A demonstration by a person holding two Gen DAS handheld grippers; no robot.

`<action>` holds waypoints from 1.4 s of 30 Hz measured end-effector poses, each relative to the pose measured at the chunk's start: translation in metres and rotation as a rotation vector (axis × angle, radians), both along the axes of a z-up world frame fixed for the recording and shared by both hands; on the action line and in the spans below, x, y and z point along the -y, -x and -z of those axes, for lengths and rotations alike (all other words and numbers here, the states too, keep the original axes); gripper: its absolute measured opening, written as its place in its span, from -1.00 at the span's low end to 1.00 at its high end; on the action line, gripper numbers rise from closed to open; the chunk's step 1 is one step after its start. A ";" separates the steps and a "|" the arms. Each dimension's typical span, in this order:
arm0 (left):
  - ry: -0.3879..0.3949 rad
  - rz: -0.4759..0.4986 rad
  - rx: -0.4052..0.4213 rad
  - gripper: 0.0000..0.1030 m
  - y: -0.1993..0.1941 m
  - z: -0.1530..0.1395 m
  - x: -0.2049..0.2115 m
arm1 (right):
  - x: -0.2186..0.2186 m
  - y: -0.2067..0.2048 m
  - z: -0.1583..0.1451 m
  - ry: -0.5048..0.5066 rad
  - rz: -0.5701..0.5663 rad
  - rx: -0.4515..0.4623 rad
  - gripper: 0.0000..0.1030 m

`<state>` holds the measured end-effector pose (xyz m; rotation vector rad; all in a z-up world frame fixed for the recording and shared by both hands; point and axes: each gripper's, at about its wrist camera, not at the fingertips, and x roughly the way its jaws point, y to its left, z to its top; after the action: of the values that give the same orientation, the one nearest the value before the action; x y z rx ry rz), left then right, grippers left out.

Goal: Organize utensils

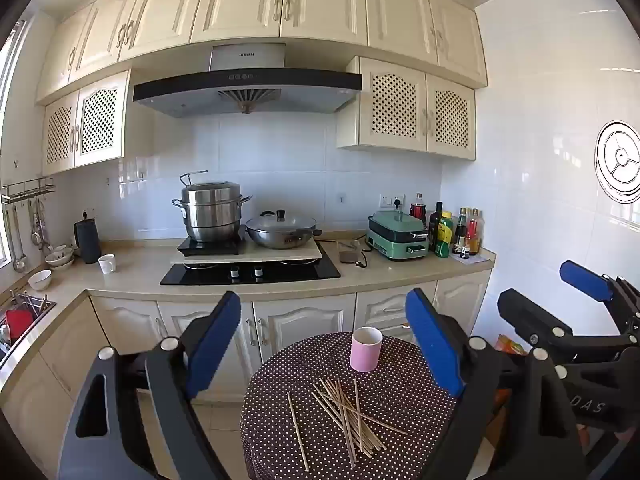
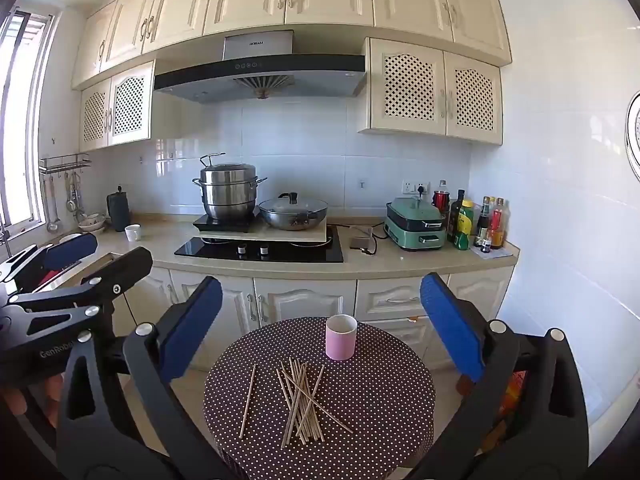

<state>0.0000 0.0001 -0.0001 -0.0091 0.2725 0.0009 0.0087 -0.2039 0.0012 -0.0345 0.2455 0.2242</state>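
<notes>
We see the sticks (image 2: 300,400) lying in a loose, crossed pile on the dotted surface (image 2: 380,400), one stick (image 2: 248,400) apart at the left, the pink cup (image 2: 341,337) upright just behind them. Our left tool (image 1: 324,348) and right tool (image 2: 320,328) hover side by side before the surface, tipped slightly down, both spread wide and pinching nothing.

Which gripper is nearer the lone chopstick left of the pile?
Left, narrowly. Left gripper hovers almost straight behind the lone chopstick; right gripper is off to its right, facing the pile.
</notes>
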 end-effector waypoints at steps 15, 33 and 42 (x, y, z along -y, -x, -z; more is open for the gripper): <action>-0.001 0.000 0.001 0.61 0.000 0.000 0.000 | 0.002 0.000 -0.003 -0.002 -0.002 -0.003 0.88; 0.001 0.001 -0.004 0.61 -0.002 0.006 0.003 | 0.002 0.001 -0.001 -0.003 -0.002 -0.007 0.88; 0.001 0.000 -0.005 0.61 -0.002 0.005 0.002 | 0.003 -0.001 0.002 -0.003 -0.001 -0.008 0.88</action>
<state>0.0024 -0.0022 -0.0054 -0.0103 0.2774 0.0004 0.0095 -0.2071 -0.0006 -0.0312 0.2528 0.2255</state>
